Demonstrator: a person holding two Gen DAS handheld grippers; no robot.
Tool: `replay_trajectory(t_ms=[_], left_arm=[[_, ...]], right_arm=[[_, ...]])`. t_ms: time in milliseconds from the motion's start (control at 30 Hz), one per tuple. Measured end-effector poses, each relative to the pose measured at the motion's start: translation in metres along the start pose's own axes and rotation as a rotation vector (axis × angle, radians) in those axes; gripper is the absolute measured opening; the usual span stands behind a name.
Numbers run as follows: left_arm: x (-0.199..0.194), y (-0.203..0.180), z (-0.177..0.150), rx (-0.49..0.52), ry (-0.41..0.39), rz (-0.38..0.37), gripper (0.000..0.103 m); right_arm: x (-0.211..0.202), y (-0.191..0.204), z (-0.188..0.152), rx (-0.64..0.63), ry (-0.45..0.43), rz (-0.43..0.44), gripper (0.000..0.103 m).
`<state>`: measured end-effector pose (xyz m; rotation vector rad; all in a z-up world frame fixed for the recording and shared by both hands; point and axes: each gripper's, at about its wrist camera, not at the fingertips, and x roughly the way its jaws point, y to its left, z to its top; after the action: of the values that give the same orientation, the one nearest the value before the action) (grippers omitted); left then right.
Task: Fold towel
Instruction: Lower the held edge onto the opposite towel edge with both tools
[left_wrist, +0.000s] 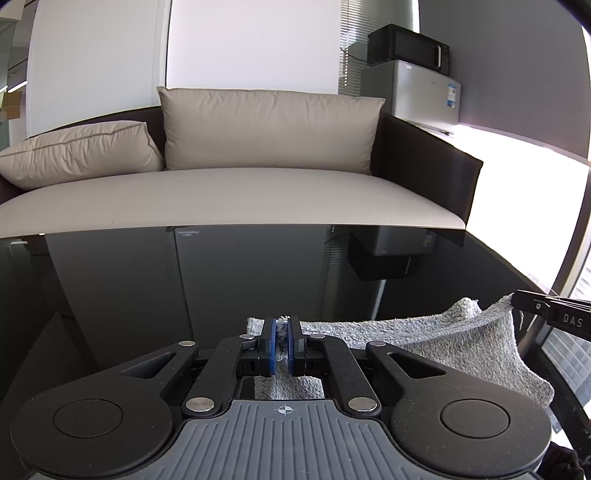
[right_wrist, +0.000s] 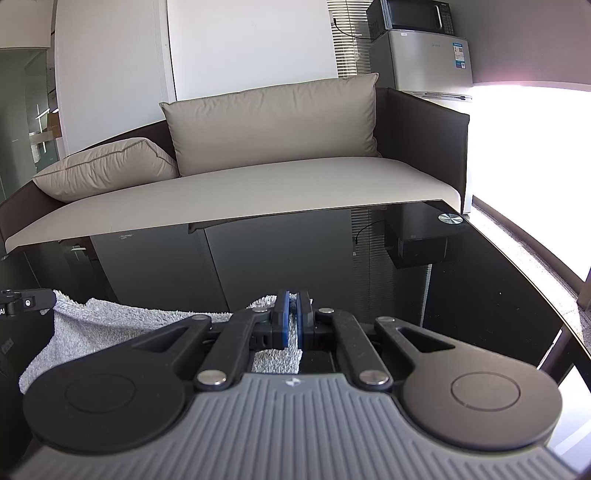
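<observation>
A grey terry towel (left_wrist: 443, 339) hangs stretched between my two grippers above the black glass table (left_wrist: 184, 288). My left gripper (left_wrist: 281, 325) is shut on one corner of the towel, with grey pile showing between its blue pads. In the right wrist view my right gripper (right_wrist: 294, 314) is shut on the other corner of the towel (right_wrist: 122, 325), which runs off to the left. The right gripper's tip (left_wrist: 535, 306) shows at the right edge of the left wrist view, and the left gripper's tip (right_wrist: 26, 302) at the left edge of the right wrist view.
A beige sofa (left_wrist: 236, 199) with cushions stands right behind the table's far edge. A small silver fridge (right_wrist: 424, 62) with a black microwave (right_wrist: 413, 14) on top is at the back right. A round metal disc (right_wrist: 450, 218) lies on the table's far right corner.
</observation>
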<state>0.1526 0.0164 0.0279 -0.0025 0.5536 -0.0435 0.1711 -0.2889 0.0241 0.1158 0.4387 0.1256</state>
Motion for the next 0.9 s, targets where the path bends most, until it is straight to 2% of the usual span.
replay_trajectory(t_ms=[900], left_arm=[[0.032, 0.002, 0.004, -0.010, 0.034, 0.013, 0.006]], right_arm=[[0.030, 0.001, 0.004, 0.016, 0.040, -0.014, 0.004]])
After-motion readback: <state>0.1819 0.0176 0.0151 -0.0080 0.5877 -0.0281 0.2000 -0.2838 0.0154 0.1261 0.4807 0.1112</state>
